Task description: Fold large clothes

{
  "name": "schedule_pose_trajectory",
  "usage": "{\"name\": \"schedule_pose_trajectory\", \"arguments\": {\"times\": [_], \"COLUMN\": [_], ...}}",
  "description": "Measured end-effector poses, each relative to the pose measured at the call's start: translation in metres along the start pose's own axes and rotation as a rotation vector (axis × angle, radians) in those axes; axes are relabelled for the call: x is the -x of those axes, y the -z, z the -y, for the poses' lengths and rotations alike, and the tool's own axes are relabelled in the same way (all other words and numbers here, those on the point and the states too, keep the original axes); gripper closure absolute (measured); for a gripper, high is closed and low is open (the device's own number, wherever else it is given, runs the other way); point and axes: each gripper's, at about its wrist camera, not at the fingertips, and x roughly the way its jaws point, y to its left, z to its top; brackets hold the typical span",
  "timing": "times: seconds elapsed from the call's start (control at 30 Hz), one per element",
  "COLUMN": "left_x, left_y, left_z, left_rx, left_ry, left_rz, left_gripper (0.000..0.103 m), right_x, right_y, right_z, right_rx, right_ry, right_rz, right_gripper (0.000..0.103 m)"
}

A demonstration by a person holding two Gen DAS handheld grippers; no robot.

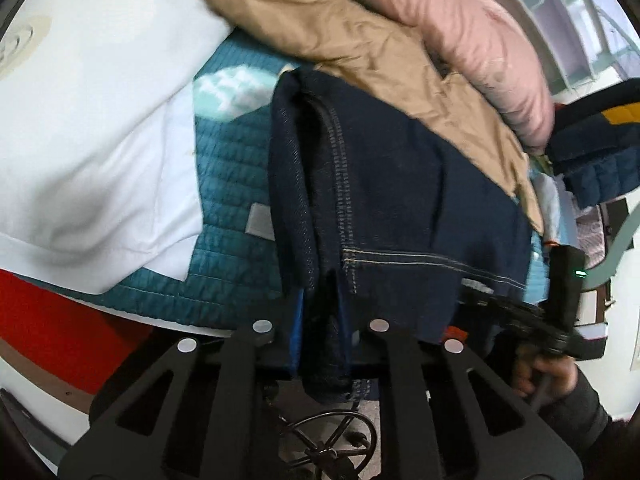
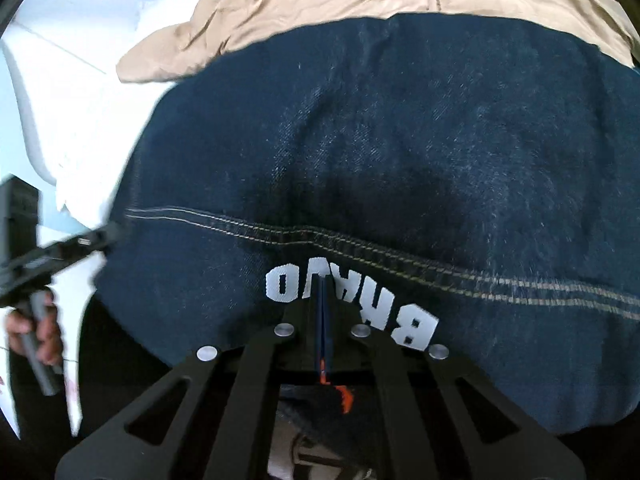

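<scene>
Left first: left tongs [image 1: 322, 312] are pinched on a bunched fold at the hem corner of the dark navy denim garment with tan double stitching [image 1: 400, 200]; blue pads squeeze the cloth from both sides. From these tongs the denim runs straight away, long axis along the pointing line, over a teal quilted cover [image 1: 224, 208] with a white sheet [image 1: 88, 120] further left. A crumpled tan garment [image 1: 360, 44] and pink padded piece [image 1: 460, 20] lie at the denim's far end. Right side: right tongs [image 2: 323, 300] are pressed fully together on the denim edge, at the white block lettering [image 2: 348, 300]. Here the hem stitching runs crosswise, left to right. Both tongs hold the same near edge, left tongs at its left corner, neither nearer. Likely next move: carry this edge away, toward the tan garment.
</scene>
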Motion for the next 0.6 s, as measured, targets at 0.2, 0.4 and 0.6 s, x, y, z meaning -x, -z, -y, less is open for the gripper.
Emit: {"name": "schedule_pose_trajectory", "arguments": {"times": [0.2,0.4,0.6], "left_x": [-0.017,-0.022,-0.039], "left_y": [0.004,0.019,0.029], "left_z": [-0.028,-0.042,-0.060], "left_rx": [0.096,0.170,0.267], "left_ry": [0.028,0.033,0.119], "left_rz": [-0.053,-0.075,-0.164], "left_gripper": [0.086,0.033,0.034], "right_x": [0.031,0.027,0.022], "right_y": [-0.004,-0.004,-0.002], "right_z": [-0.001,0.008,0.005], "right_rx": [-0.036,-0.043,-0.043], "right_ry": [-0.032,-0.051,-0.069], "right_rz": [0.053,0.025,0.048], "right_gripper": [0.098,0.099,0.098]}}
